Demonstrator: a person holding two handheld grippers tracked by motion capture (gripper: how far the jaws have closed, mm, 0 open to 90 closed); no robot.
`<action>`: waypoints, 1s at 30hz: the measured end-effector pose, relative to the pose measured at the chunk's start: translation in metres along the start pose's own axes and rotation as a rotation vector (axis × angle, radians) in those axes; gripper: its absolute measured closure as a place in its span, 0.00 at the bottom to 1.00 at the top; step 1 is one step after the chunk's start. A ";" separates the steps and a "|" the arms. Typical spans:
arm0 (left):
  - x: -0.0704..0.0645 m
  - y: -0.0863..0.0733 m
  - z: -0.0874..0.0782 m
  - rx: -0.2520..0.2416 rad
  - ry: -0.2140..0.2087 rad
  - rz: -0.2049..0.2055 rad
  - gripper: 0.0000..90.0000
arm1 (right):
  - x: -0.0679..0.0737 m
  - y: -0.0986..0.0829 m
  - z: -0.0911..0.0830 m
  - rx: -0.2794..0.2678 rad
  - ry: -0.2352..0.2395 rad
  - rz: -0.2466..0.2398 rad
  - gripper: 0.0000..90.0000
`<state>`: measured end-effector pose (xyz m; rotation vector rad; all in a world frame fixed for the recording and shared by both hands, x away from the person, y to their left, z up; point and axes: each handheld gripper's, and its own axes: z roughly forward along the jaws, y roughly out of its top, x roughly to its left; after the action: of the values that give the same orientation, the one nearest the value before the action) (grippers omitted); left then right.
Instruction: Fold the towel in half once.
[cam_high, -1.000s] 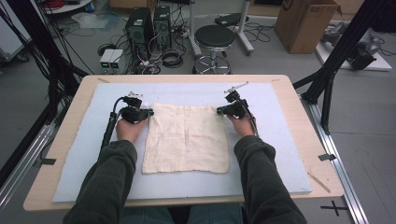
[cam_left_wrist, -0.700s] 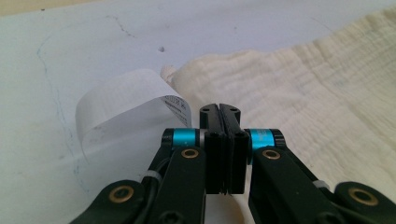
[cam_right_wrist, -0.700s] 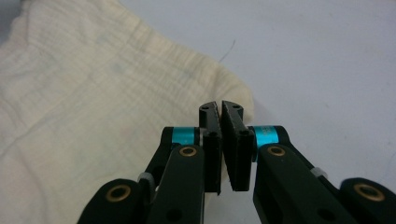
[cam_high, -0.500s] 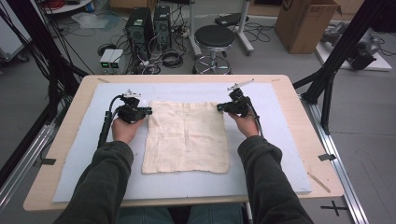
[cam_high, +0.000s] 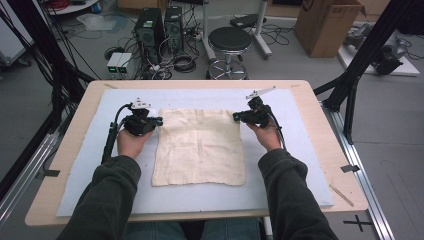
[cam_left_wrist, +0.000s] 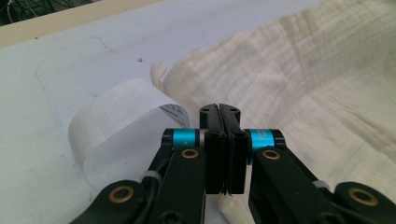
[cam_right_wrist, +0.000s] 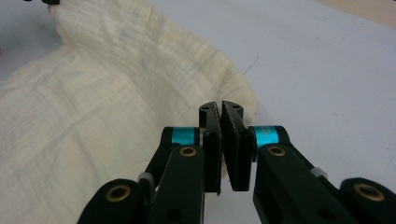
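A cream cloth (cam_high: 200, 145) lies spread on the pale blue mat (cam_high: 95, 190). My left gripper (cam_high: 158, 120) sits at the cloth's far left corner, my right gripper (cam_high: 236, 117) at its far right corner. In the left gripper view the jaws (cam_left_wrist: 219, 108) are pressed together on the edge of the cloth (cam_left_wrist: 303, 93), which rises in a fold behind them, and a white label (cam_left_wrist: 116, 121) curls out beside the corner. In the right gripper view the jaws (cam_right_wrist: 220, 105) are closed on the puffed-up corner of the cloth (cam_right_wrist: 93, 93).
The mat covers most of a wooden table (cam_high: 322, 130). A thin wooden stick (cam_high: 341, 194) lies near the right front edge. Beyond the table stand a black stool (cam_high: 230, 40), computer towers (cam_high: 155, 25) with cables, and a cardboard box (cam_high: 325, 25).
Both hands have drifted slightly outward, left to the left and right to the right. The cloth's far edge has spread a little wider with them.
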<state>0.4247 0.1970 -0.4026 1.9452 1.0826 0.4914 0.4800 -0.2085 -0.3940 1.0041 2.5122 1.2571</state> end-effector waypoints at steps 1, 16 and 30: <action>0.000 -0.001 -0.002 0.001 -0.003 0.006 0.98 | 0.000 0.000 -0.001 -0.003 0.001 -0.004 0.96; -0.015 -0.012 -0.023 -0.015 -0.022 0.067 0.98 | 0.015 -0.010 -0.020 -0.058 0.044 -0.037 0.96; -0.033 -0.025 -0.039 -0.025 -0.043 0.134 0.98 | 0.034 -0.024 -0.032 -0.043 0.073 -0.082 0.96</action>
<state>0.3681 0.1955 -0.3991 2.0060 0.9187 0.5313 0.4286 -0.2184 -0.3868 0.8524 2.5401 1.3402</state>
